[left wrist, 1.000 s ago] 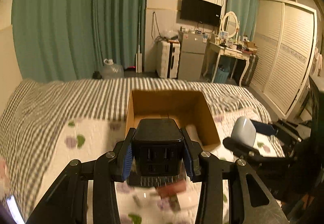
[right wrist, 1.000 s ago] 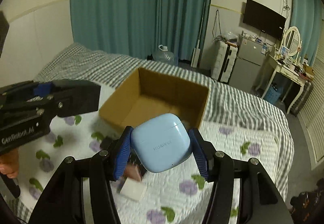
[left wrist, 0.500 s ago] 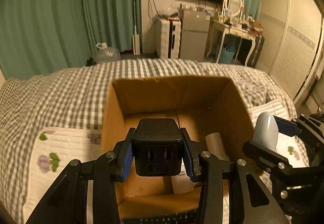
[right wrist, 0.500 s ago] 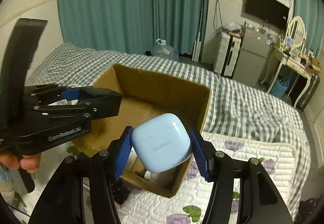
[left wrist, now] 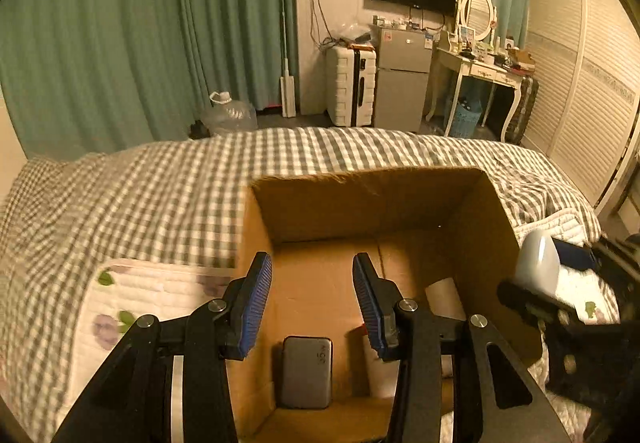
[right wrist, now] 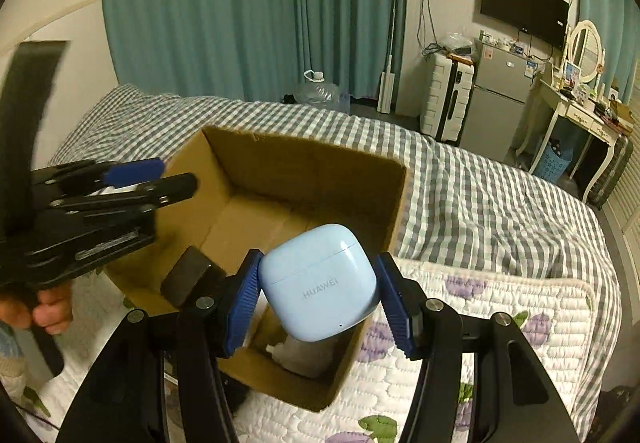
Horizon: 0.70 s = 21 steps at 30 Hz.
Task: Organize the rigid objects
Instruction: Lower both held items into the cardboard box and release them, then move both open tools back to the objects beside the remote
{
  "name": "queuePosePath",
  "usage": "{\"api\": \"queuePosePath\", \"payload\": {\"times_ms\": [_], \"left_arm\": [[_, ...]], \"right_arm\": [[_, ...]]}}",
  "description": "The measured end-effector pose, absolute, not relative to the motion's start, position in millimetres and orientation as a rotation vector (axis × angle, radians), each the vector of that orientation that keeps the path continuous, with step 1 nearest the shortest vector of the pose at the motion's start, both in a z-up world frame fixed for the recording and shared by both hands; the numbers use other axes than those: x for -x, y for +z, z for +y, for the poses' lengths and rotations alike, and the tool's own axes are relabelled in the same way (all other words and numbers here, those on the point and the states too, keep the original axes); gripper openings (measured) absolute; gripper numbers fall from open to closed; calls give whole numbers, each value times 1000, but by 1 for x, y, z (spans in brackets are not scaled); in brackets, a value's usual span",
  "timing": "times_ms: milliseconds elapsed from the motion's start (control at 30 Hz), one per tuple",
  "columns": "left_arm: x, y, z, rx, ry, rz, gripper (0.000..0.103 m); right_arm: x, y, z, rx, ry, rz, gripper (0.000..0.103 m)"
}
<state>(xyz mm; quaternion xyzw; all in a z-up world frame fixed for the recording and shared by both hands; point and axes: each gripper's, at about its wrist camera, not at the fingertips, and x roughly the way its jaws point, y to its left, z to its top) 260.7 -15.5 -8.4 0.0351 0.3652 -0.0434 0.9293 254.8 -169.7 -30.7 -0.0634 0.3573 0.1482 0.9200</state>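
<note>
Your left gripper (left wrist: 312,297) hangs over the open box (left wrist: 256,227), and its jaws have just been opening. Nothing sits between the blue pads (left wrist: 256,303) now; they stand apart with only the brown box floor showing in the gap. Just below that gap, down on the box floor, lies a dark block (left wrist: 306,371) with some small writing on one end, too turned and small to read for sure. To the right of your left gripper, also inside the box, there is a pale roll (left wrist: 442,297) and something white partly hidden behind the right finger. Your right gripper (right wrist: 318,291) squeezes a light blue case (right wrist: 318,281) tight between its two blue pads, one on each side. The front of the case says HUAWEI in faint letters. The case is up in the air over the near right corner of the box, not resting on anything. Below it in that corner lies something white and grey that you cannot make out. To the left of your right gripper you can see your other gripper reaching over the box. The box sits on a bed (right wrist: 480,203) with a checked cover.
</note>
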Motion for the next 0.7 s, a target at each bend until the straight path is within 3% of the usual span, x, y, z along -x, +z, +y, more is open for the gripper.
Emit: {"api": "queuePosePath", "payload": {"times_ms": [67, 467, 567, 700], "left_arm": [[-252, -1, -7, -84, -78, 735, 51], [-247, -10, 10, -87, -95, 724, 52], [-251, -19, 12, -93, -82, 738, 52], [-246, -17, 10, -99, -79, 738, 56]], "right_arm": [[-265, -28, -165, 134, 303, 733, 56], [-328, -64, -142, 118, 260, 778, 57], [-326, -63, -145, 105, 253, 763, 74], [-300, -41, -146, 125, 223, 700, 75]]}}
